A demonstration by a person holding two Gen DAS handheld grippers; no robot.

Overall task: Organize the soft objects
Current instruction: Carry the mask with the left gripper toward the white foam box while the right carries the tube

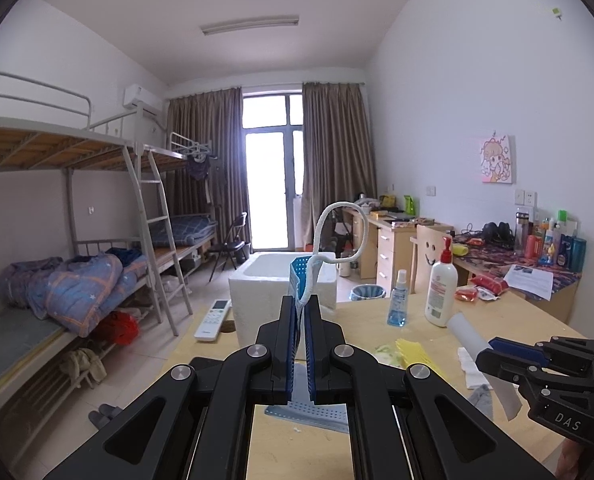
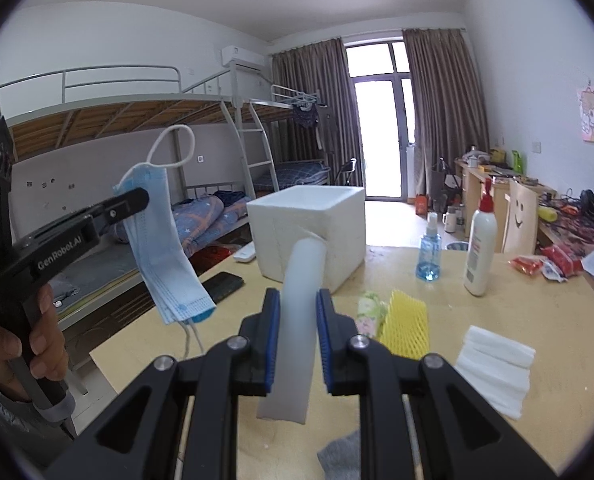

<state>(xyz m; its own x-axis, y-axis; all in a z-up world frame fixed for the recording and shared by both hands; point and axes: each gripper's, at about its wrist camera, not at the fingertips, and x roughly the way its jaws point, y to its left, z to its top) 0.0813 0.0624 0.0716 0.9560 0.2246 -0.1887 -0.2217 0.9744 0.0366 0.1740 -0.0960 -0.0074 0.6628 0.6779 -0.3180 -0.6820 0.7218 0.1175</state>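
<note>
Room: dorm w/ bunk beds (image 1: 77, 208) at left, curtained balcony door far back, wooden table (image 2: 477, 360) in front.
L gripper (image 1: 301, 320): jaws fully closed on a blue face mask (image 2: 165, 240); held up in air above table's near-left corner.
Mask, L wrist view: seen edge-on only, thin blue strip betw. pads, white ear loop (image 1: 345, 232) curling up above the tips.
Mask, R wrist view: full face visible, pleated, folded, hanging down from the jaws; one loop up, other loop dangling below.
L hand (image 2: 25, 340): seen only in R wrist view, wrapped round the gripper handle.
R gripper (image 2: 297, 344): jaws closed on a white foam tube (image 2: 303, 280); tube bends up & fwd past the tips, lower end hangs under the jaws.
Tube, L wrist view: R gripper at right edge, tube sticking up-left from it.
Near on table: grey cloth (image 2: 341, 456) under R gripper; stack of white foam sheets (image 2: 497, 368) at right.
Mid table: yellow foam net (image 2: 405, 324), small floral item just beside it.
Further: white foam box (image 2: 309, 232), open top, at table's far edge; blue spray bottle (image 2: 429, 248) & lotion pump bottle (image 2: 481, 248) to its right.
Only in R wrist view: black phone (image 2: 223, 286) at table's left edge.
</note>
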